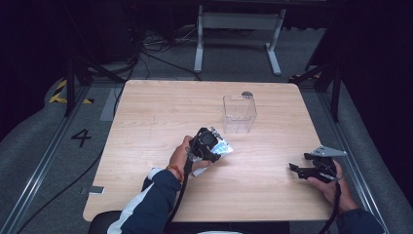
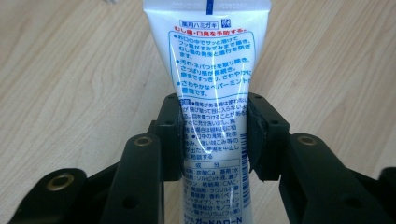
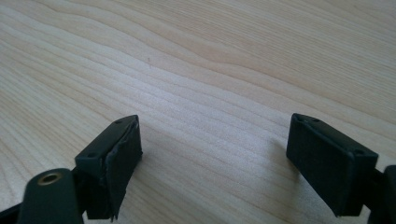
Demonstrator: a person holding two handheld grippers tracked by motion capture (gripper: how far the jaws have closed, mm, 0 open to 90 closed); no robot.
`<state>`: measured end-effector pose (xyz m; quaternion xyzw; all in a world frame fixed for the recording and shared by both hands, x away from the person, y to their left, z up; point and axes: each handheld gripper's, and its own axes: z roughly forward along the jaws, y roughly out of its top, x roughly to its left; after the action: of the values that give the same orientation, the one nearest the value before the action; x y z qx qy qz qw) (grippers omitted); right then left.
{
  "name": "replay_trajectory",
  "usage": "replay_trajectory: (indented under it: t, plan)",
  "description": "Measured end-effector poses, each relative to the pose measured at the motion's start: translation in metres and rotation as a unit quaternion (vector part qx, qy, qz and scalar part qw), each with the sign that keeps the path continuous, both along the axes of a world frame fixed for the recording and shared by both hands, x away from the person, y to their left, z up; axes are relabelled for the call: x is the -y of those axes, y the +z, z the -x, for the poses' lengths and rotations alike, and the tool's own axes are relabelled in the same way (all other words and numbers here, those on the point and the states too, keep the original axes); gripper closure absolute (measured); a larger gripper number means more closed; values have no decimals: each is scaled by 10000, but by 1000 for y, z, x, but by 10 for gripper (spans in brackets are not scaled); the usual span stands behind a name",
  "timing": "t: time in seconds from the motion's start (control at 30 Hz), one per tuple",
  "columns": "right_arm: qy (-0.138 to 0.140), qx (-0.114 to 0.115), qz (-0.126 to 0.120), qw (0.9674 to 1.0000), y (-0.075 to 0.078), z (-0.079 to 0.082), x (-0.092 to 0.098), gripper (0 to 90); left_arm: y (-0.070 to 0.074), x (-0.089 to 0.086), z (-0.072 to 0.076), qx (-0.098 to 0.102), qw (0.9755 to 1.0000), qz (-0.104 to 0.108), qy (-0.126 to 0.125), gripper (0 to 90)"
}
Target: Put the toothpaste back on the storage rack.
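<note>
The left gripper is clamped across the middle of a white plastic toothpaste tube printed with blue and red Japanese text, both black pads pressed flat against the tube's edges. From above, the tube sits just in front of the clear square plastic container, on the person's side of it and a little to its left, over the pale wooden table. The tube should be light and soft-walled, glossy enough to slip, so a hard squeeze would dent it or push paste toward the cap; the narrower stretch where the jaws now bite looks a sound place to hold. The right gripper, well to the container's right and nearer the person, rests with its jaws spread wide over bare wood.
</note>
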<state>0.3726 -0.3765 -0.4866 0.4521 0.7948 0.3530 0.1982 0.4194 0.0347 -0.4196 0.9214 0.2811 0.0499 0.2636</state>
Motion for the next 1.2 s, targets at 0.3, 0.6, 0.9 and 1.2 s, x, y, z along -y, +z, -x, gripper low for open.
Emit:
replay_trajectory:
  t: [0.3,0.6,0.9,1.2]
  plan:
    - [0,-4,-9,10000,0,0,0,181,14,-11,2,146,9993,331,-117,670]
    - [4,-3,-7,10000,0,1,0,181,22,-15,5,398,9969,674,-114,688]
    - [12,-4,-8,10000,0,1,0,181,33,-19,8,748,9928,936,-101,691]
    - [15,-2,-8,10000,0,1,0,181,50,-20,7,1100,9862,1238,-26,695]
